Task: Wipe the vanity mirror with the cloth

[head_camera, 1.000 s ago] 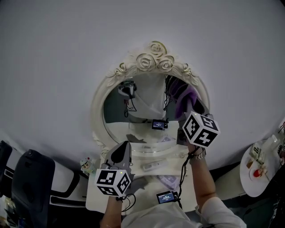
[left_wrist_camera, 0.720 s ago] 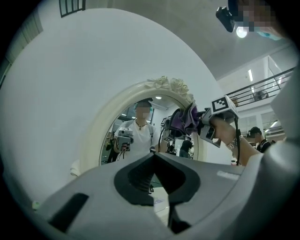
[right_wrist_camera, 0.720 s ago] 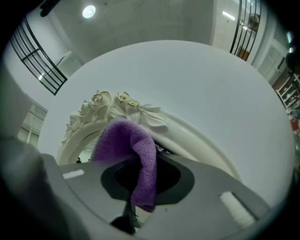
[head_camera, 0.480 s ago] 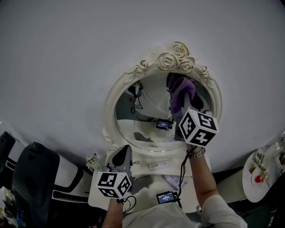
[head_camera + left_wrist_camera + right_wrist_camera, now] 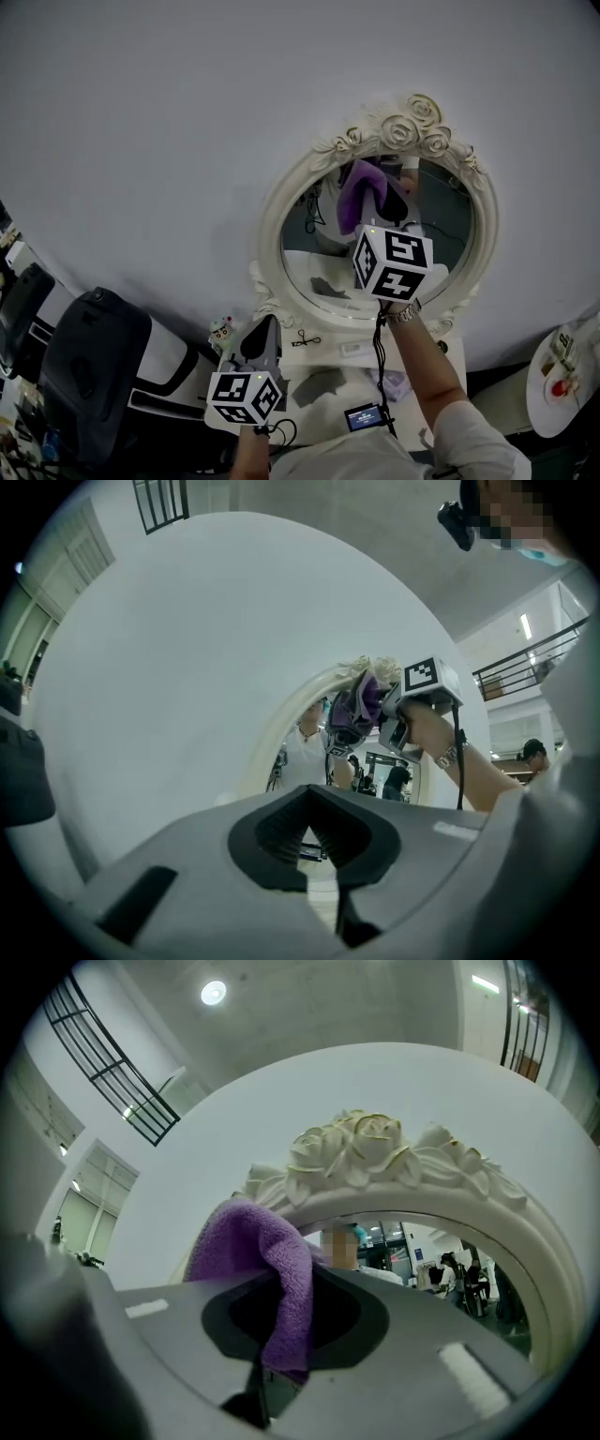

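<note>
Left gripper hangs low, jaws closed on nothing, while the right gripper pinches the purple cloth high at the vanity mirror, where flat, overlapping strokes clear of the rose-carved frame should clean best.

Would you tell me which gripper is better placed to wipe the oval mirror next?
Right. The right gripper is shut on the purple terry cloth and raised at the upper glass of the white rose-framed oval mirror; the left gripper is shut, empty and held low below the frame.
</note>
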`<action>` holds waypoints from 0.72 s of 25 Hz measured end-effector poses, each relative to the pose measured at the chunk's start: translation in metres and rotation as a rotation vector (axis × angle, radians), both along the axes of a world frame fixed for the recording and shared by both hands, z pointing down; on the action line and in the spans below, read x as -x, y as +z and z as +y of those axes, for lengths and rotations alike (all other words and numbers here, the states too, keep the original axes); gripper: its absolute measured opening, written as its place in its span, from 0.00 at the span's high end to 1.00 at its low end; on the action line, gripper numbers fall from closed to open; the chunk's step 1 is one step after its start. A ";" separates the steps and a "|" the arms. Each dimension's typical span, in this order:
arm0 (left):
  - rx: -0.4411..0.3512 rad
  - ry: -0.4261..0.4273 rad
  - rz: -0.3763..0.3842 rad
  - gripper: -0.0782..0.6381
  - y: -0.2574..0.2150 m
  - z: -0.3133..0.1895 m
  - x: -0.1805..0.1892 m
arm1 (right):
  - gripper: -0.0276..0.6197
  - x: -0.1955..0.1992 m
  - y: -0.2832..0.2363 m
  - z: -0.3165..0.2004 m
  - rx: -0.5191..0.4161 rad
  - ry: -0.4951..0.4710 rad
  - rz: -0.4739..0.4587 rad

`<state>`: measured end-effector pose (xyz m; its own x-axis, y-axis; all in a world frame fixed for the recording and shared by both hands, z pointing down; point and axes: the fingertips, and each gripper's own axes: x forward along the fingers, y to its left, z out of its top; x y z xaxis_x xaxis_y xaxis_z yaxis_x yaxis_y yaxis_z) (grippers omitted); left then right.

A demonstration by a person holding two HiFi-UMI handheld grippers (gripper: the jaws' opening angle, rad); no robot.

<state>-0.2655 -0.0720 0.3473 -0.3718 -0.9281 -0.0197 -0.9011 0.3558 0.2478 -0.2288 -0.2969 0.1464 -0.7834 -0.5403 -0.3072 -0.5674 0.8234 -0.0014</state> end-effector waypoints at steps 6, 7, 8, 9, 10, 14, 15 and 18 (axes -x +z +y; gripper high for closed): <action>0.000 -0.006 0.007 0.89 0.005 0.011 -0.003 | 0.86 0.032 0.007 0.024 -0.013 -0.031 0.036; 0.001 0.002 0.006 0.89 0.004 0.010 -0.005 | 0.86 0.035 0.008 0.027 -0.012 -0.038 0.045; 0.002 0.013 0.004 0.89 0.004 0.007 -0.008 | 0.86 0.038 0.009 0.028 -0.012 -0.048 0.057; 0.003 0.026 0.000 0.89 0.003 0.004 -0.010 | 0.86 0.040 0.010 0.030 -0.014 -0.063 0.067; 0.004 0.040 -0.003 0.89 0.002 0.000 -0.013 | 0.86 0.041 0.011 0.032 -0.016 -0.086 0.073; 0.015 0.093 -0.003 0.89 0.005 -0.020 -0.028 | 0.86 0.020 0.016 0.036 -0.023 -0.140 0.024; 0.020 0.106 0.000 0.89 0.006 -0.026 -0.031 | 0.86 0.010 0.018 0.035 -0.030 -0.130 0.015; 0.027 0.167 -0.001 0.89 0.007 -0.050 -0.043 | 0.86 -0.027 0.025 0.018 -0.043 -0.058 0.011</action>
